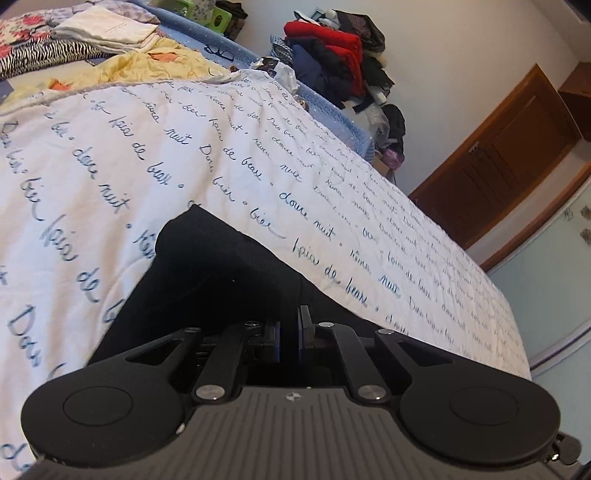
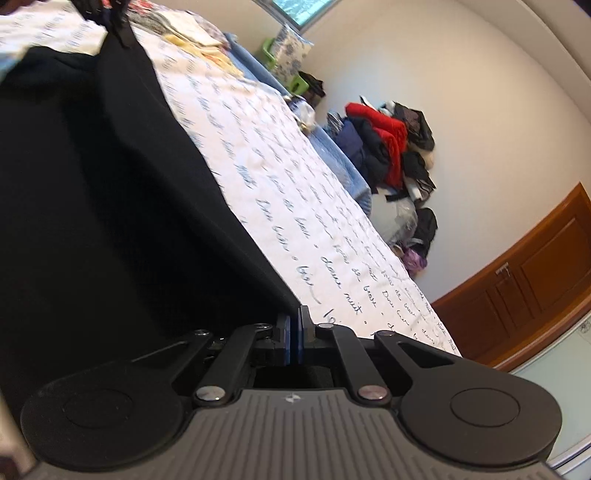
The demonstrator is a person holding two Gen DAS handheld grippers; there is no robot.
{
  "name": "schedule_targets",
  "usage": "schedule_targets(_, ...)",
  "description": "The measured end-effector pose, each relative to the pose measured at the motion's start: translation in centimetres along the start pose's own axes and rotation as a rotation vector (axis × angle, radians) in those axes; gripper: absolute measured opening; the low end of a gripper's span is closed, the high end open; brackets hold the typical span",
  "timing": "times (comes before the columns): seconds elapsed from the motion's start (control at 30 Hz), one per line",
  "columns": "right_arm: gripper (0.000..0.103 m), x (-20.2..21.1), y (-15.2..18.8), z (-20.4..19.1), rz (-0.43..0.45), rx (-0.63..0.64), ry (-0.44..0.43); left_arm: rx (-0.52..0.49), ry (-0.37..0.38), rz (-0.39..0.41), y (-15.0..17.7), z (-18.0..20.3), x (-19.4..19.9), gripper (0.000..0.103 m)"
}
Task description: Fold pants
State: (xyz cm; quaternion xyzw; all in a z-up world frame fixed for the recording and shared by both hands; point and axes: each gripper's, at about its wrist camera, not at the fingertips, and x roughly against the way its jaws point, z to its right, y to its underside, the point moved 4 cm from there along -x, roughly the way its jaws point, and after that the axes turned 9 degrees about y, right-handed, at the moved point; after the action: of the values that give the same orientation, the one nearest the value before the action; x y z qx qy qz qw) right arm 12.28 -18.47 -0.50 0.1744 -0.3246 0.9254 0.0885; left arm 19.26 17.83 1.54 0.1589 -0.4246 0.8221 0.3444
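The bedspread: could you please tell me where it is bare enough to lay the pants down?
The script-printed bedspread is bare between the black pants and the yellow cloth, and along its far side toward the wooden door. The head end is crowded with folded linens, glasses and crumpled wrapping.
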Motion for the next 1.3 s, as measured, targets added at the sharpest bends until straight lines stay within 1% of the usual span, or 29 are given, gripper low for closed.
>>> schedule_targets(0.17, 0.004, 5.0, -0.1, -2.3, -0.001, 0.03, -0.068, -0.052, -0.018, -0.052, 2.1, -0.9, 1.9, 0.012)
schedule_targets(0.23, 0.004, 6.7, 0.5, -3.6, -0.012, 0.048, -0.09, -0.084, -0.033, -0.068, 2.9, -1.0, 2.5, 0.012)
schedule_targets(0.4, 0.004, 8.1, 1.7, -6.1, -0.045, 0.084, -0.147, -0.131, -0.053, -0.129, 5.4, -1.4, 3.0, 0.012)
schedule_targets(0.5, 0.004, 8.1, 2.2, -6.5, -0.062, 0.078, -0.164, -0.133, -0.076, -0.148, 6.2, -2.1, 3.0, 0.012)
schedule_targets(0.57, 0.003, 9.2, 2.6, -7.0, -0.067, 0.078, -0.168, -0.122, -0.079, -0.154, 6.3, -2.3, 3.0, 0.012)
schedule_targets(0.7, 0.003, 9.5, 2.9, -7.2, -0.071, 0.071, -0.178, -0.149, -0.101, -0.142, 6.4, -1.9, 3.3, 0.013)
schedule_targets(0.77, 0.003, 9.6, 3.2, -7.3, -0.081, 0.061, -0.194, -0.171, -0.13, -0.158, 6.5, -1.8, 2.7, 0.015)
schedule_targets(0.8, 0.003, 9.3, 3.4, -7.4, -0.089, 0.053, -0.204, -0.174, -0.15, -0.181, 6.7, -2.0, 2.0, 0.017)
schedule_targets(0.83, 0.003, 9.0, 3.6, -7.4, -0.1, 0.044, -0.216, -0.164, -0.171, -0.199, 6.9, -2.2, 1.6, 0.02)
schedule_targets(0.87, 0.004, 8.7, 3.9, -7.7, -0.114, 0.035, -0.228, -0.151, -0.175, -0.204, 6.9, -2.3, 1.5, 0.02)
schedule_targets(0.9, 0.004, 8.5, 4.1, -7.9, -0.12, 0.029, -0.23, -0.148, -0.175, -0.205, 6.9, -2.1, 1.7, 0.02)
schedule_targets(0.97, 0.005, 8.5, 4.0, -8.0, -0.111, 0.025, -0.208, -0.155, -0.191, -0.196, 6.5, -1.3, 2.4, 0.029)
schedule_targets(1.0, 0.005, 8.7, 4.1, -7.9, -0.109, 0.015, -0.199, -0.161, -0.201, -0.183, 6.3, -0.9, 2.9, 0.031)
schedule_targets(1.07, 0.006, 8.9, 4.3, -7.8, -0.104, -0.01, -0.187, -0.186, -0.23, -0.144, 6.0, 0.3, 3.9, 0.035)
schedule_targets(1.13, 0.008, 9.4, 4.5, -7.4, -0.102, -0.05, -0.196, -0.209, -0.261, -0.089, 5.8, 1.8, 5.0, 0.036)
schedule_targets(1.2, 0.016, 10.1, 4.8, -6.0, -0.104, -0.136, -0.23, -0.25, -0.272, -0.036, 5.8, 3.6, 5.5, 0.039)
schedule_targets(1.23, 0.017, 10.5, 5.2, -5.0, -0.109, -0.201, -0.245, -0.28, -0.261, -0.018, 6.0, 4.8, 5.5, 0.042)
schedule_targets(1.3, 0.019, 10.9, 6.5, -2.2, -0.127, -0.352, -0.237, -0.347, -0.201, -0.019, 6.5, 7.4, 4.8, 0.046)
